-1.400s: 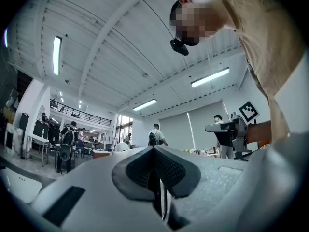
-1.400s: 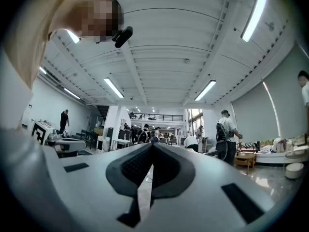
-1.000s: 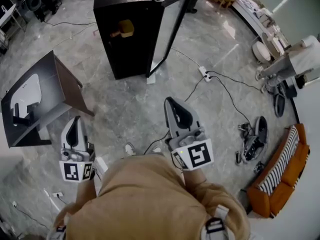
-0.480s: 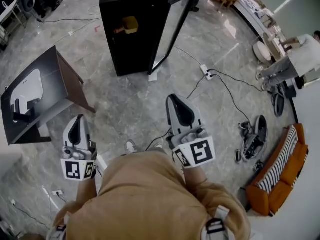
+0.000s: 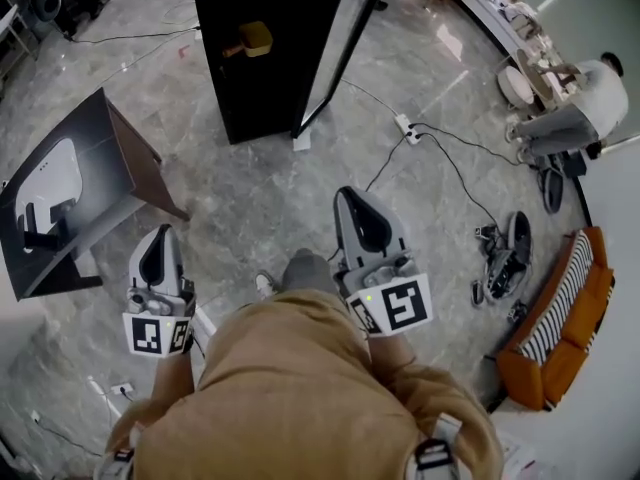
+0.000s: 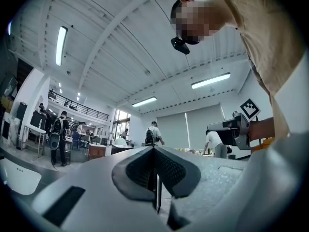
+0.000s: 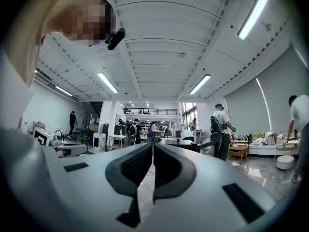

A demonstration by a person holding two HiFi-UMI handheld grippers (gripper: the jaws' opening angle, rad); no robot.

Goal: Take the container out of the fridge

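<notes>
The black fridge (image 5: 255, 68) stands on the floor a few steps ahead, its glass door (image 5: 335, 53) swung open to the right. Inside on a shelf sits the yellow container (image 5: 250, 38). My left gripper (image 5: 157, 238) is held low at the left, shut and empty. My right gripper (image 5: 353, 198) is held a little higher at the middle, also shut with nothing in it. Both are far short of the fridge. In the left gripper view the left gripper (image 6: 154, 150) points up into the hall. The right gripper (image 7: 153, 146) also aims across the room.
A dark slanted desk (image 5: 120, 163) with a white device stands at the left. A power strip (image 5: 405, 126) and cables run across the floor right of the fridge. Shoes and gear (image 5: 505, 268), an orange sofa (image 5: 565, 338) and a crouching person (image 5: 585, 103) are at the right.
The view has shifted slightly and the fridge sits a little higher in the frame. A foot now shows between the grippers. Both grippers stay shut and hardly move.
</notes>
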